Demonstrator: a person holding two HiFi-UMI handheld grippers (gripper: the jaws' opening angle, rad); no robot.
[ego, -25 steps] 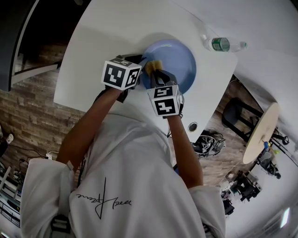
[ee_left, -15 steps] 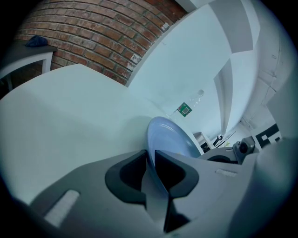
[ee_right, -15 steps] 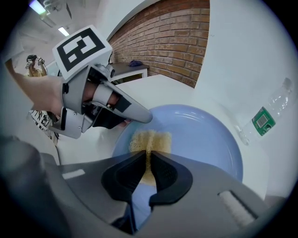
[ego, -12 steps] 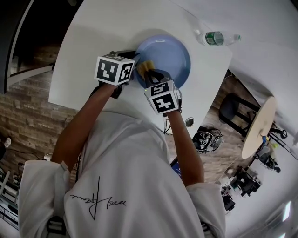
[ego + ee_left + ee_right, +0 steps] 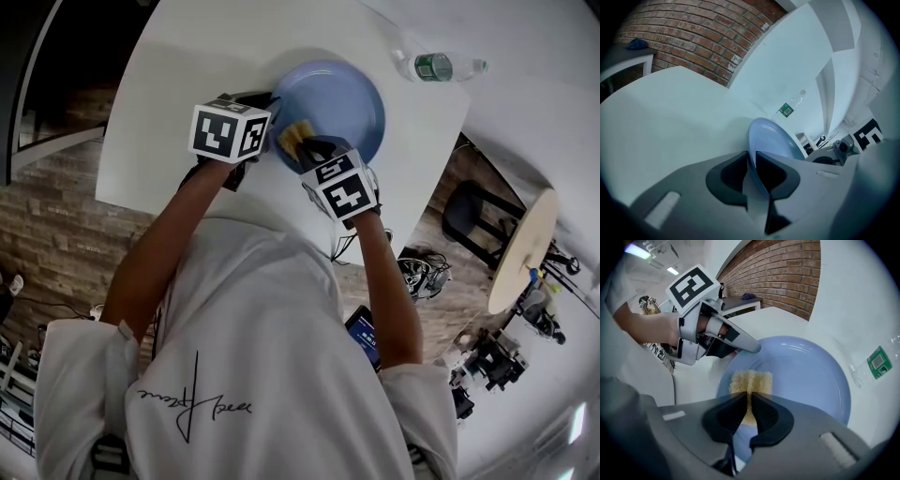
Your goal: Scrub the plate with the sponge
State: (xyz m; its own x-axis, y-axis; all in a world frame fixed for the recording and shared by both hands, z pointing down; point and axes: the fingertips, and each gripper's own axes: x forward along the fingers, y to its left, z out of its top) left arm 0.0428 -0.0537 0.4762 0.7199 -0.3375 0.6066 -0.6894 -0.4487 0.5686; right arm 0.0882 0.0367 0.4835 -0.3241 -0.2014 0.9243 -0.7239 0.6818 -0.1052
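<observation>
A light blue plate [image 5: 337,103] lies on the white table [image 5: 187,75]. My left gripper [image 5: 264,111] is shut on the plate's near-left rim [image 5: 751,154]; the rim runs between its jaws in the left gripper view. My right gripper [image 5: 307,145] is shut on a yellow sponge [image 5: 751,383], which is squeezed between the jaws and rests on the plate [image 5: 806,376] near its left side. In the right gripper view the left gripper [image 5: 752,348] reaches to the plate's edge just beyond the sponge [image 5: 296,134].
A clear plastic bottle with a green label [image 5: 433,67] lies on the table right of the plate, also seen as the bottle [image 5: 879,361] in the right gripper view. The table's front edge runs just behind the grippers. A stool [image 5: 469,220] and a round wooden top [image 5: 521,248] stand on the floor at right.
The sponge and the right gripper have shifted slightly over the plate's left part. The left gripper keeps its hold on the rim.
</observation>
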